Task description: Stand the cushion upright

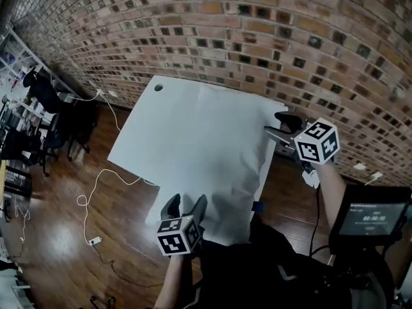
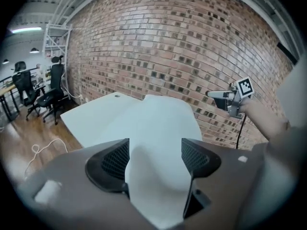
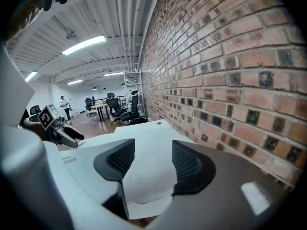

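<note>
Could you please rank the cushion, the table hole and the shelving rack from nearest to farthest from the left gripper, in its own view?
1. Cushion, right between the jaws of the left gripper.
2. Table hole, beyond, centre-left.
3. Shelving rack, far left background.

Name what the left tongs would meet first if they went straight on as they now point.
Probably the flat white fabric cushion, whose near edge already lies between the open left tongs; how close it is, the pictures do not settle.
</note>
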A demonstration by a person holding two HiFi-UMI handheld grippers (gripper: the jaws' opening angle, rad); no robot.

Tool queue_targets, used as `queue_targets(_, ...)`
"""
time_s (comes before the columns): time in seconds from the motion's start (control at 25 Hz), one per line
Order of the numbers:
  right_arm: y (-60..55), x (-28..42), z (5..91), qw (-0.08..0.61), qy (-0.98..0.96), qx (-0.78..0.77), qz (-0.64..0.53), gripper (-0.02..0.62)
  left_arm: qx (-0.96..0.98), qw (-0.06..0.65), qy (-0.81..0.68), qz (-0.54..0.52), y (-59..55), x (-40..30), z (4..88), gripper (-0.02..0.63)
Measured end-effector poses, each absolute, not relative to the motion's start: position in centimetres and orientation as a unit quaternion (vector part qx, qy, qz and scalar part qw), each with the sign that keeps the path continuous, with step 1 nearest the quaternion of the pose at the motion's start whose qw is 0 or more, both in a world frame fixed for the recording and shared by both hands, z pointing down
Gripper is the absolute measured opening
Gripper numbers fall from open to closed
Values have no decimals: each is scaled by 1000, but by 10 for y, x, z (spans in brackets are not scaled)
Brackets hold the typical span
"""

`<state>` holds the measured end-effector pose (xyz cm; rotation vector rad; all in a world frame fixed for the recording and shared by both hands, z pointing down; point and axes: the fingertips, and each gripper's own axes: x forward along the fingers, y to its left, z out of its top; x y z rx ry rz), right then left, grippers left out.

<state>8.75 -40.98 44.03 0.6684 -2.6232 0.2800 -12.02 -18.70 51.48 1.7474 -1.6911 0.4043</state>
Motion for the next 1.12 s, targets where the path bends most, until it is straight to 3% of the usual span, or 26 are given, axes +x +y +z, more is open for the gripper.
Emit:
queue_targets(0.28, -436, 68, 440, 239, -944, 210, 90, 295, 640, 350, -660, 179, -169, -97, 542, 393)
queue_targets(0.48, -465, 49, 448, 279, -928, 225, 102, 339, 632, 358, -668, 163, -174, -115, 560, 396)
queue_targets(0.68, -491, 21, 473, 333, -920, 180, 101, 425, 624, 364, -671, 169, -176, -111, 560, 394)
queue_targets(0.92, -537, 1, 510, 374, -914, 126, 94, 471, 553, 477, -680, 72, -149, -98, 552, 423)
queue_targets(1.12, -564, -10, 538, 386, -910, 86, 123, 477, 485, 498, -715, 74, -158, -99, 587, 437)
